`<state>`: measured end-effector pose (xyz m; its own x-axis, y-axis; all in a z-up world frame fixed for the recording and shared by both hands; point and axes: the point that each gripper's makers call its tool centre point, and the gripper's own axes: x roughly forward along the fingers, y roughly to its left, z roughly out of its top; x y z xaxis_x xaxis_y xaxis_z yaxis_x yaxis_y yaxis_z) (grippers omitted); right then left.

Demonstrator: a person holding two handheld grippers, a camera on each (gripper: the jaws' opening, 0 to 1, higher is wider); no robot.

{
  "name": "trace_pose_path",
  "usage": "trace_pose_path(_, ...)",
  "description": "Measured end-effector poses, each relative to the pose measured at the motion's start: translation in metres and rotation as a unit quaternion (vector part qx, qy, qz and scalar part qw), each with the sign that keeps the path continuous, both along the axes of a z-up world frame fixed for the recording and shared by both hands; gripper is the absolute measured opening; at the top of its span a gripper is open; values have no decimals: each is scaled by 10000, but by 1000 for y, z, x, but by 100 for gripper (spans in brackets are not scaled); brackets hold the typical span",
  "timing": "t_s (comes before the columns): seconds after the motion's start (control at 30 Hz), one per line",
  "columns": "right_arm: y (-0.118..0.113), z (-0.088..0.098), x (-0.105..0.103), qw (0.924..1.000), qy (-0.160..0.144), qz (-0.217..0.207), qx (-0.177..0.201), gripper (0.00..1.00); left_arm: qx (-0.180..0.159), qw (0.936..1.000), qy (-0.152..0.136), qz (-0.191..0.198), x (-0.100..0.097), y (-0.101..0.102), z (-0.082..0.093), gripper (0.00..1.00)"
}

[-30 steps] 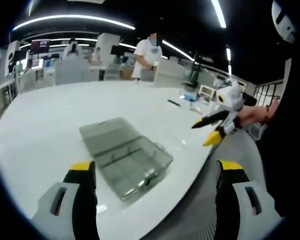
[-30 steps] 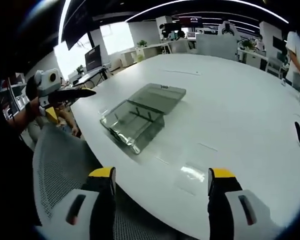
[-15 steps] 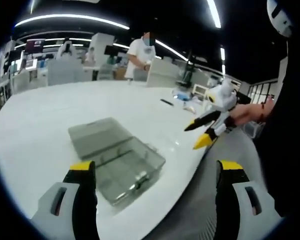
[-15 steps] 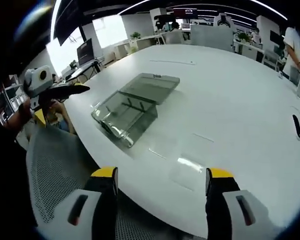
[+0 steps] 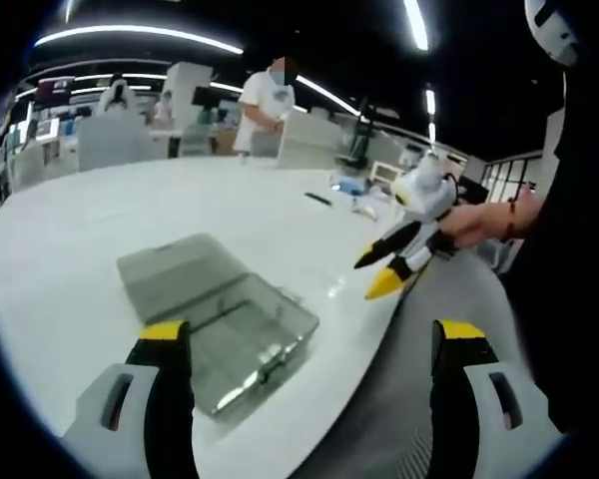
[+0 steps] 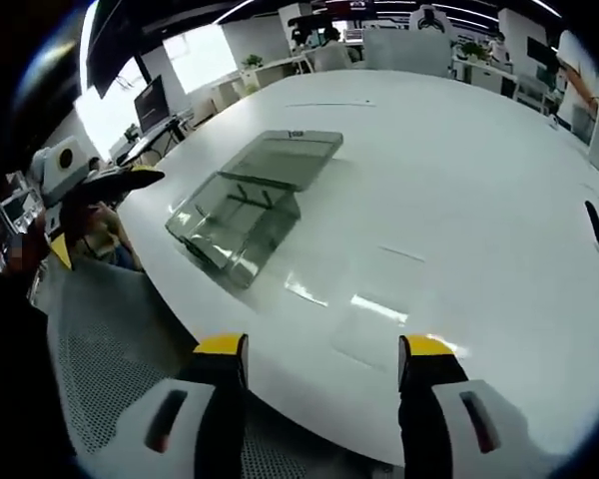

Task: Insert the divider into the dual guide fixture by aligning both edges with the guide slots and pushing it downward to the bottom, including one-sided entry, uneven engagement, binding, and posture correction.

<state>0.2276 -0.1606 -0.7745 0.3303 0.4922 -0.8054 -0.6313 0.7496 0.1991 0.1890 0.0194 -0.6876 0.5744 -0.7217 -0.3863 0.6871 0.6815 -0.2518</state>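
A clear plastic box, the guide fixture (image 5: 242,334) (image 6: 232,218), lies open near the table edge with its lid (image 5: 170,271) (image 6: 288,158) folded flat behind it. Thin ribs stand inside it. A faint clear flat sheet (image 6: 371,324), perhaps the divider, lies on the table between my right gripper and the box. My left gripper (image 5: 312,334) is open and holds nothing, with the box just beyond its left jaw. My right gripper (image 6: 321,349) is open over the table edge, also holding nothing. It shows in the left gripper view (image 5: 384,267), held by a hand.
The round white table (image 5: 100,210) (image 6: 459,150) has a mesh chair (image 6: 100,349) at its edge. A black pen-like object (image 6: 596,225) lies far right. Small items (image 5: 364,195) sit at the far side. A person (image 5: 265,100) stands beyond the table.
Both cameras have shifted. The right gripper has come lower and nearer the table edge and the box, its jaws a little narrower. The box has stayed put.
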Motion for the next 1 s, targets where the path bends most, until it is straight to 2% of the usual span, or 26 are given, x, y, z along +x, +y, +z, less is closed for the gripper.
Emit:
trace_pose_path(0.37, -5, -10, 1, 9998, 162, -105, -92, 55, -10, 9999, 32, -113, 4, -3, -4, 99)
trace_pose_path(0.57, -9, -14, 5, 9992, 240, -261, -178, 53, -37, 9998, 51, -213, 5, -12, -5, 99)
trace_pose_path(0.7, -9, -18, 6, 9989, 264, -312, -245, 52, 97, 9997, 88, -225, 5, -11, -9, 99)
trace_pose_path(1.0, -12, -26, 8, 9981, 301, -338, -429, 49, -47, 9997, 46, -224, 10, -19, -4, 99)
